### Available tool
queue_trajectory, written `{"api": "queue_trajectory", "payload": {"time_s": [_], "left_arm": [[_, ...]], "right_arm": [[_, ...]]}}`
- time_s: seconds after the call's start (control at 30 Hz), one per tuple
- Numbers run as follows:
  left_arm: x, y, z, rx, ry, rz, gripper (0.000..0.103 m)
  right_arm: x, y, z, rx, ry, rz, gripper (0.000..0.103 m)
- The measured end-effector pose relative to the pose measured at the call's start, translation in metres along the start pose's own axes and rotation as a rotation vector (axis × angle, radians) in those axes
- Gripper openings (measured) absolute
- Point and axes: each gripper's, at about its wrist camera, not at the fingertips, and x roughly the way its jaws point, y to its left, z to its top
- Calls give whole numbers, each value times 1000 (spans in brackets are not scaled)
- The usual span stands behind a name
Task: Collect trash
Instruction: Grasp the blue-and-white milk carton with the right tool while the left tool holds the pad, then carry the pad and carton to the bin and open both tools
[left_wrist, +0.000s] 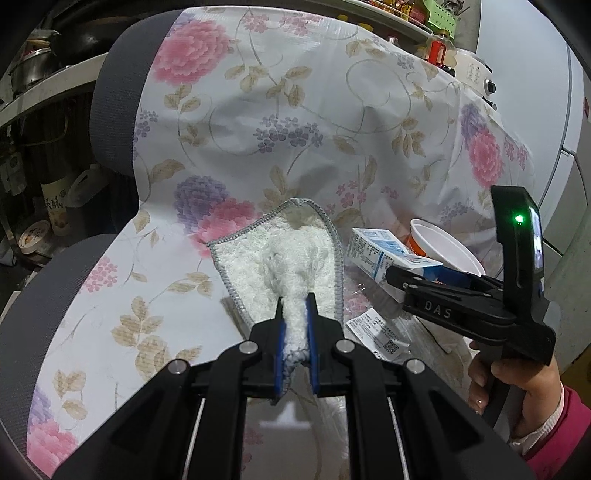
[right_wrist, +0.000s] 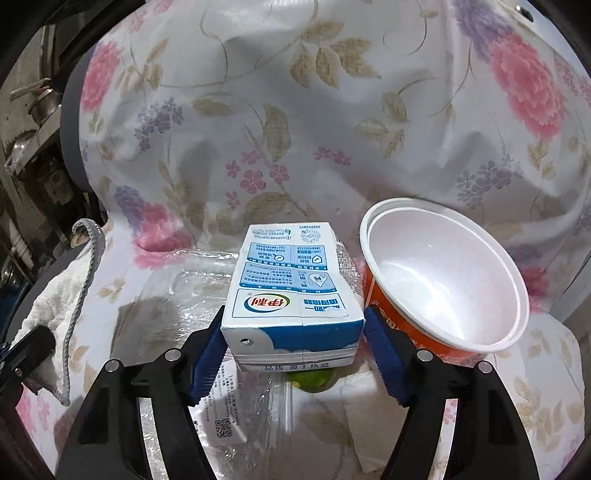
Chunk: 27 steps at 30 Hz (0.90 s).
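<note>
right tool (right_wrist: 293, 354): open, straddling milk carton (right_wrist: 291, 291), pads not pressing | carton's long axis runs away up-frame | left tool (left_wrist: 295, 332): clamped on white cloth (left_wrist: 284, 258)

Chair seat (left_wrist: 74, 280) draped with a floral cloth (right_wrist: 258, 110). On the cloth: white towel (left_wrist: 288, 258) at left, clear plastic wrap (right_wrist: 192, 288) with a printed label, milk carton (right_wrist: 291, 280) atop it. Orange cup (right_wrist: 443, 273) tilted, touching the carton's right side; something green (right_wrist: 314, 380) under the carton.

One milk carton (right_wrist: 291, 295), one orange paper bowl (right_wrist: 443, 280), one white cloth (left_wrist: 288, 266), one clear plastic tray (right_wrist: 192, 291), one green fruit (right_wrist: 314, 380) and two grippers are showing on the floral cover (right_wrist: 258, 110).
</note>
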Motion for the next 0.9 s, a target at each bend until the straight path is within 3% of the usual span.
{"api": "queue_trajectory", "payload": {"time_s": [0.2,0.43,0.63,0.9], "left_arm": [[-27,-11,2,19,-31,-17,8],[-55,-45,-11,38,-35,-75,8],[-66,-89,-34,90,-2,-158,8],[-71,-157,-55,208,31,-269,8]], "right_arm": [[-55,0,-4,-9,-97,46,69],[-138,-30,-38,57,-193,63,69],[-197,-62,-86,100,-238,16,69],[-236,-107,-133,198,-256,-72,69]]}}
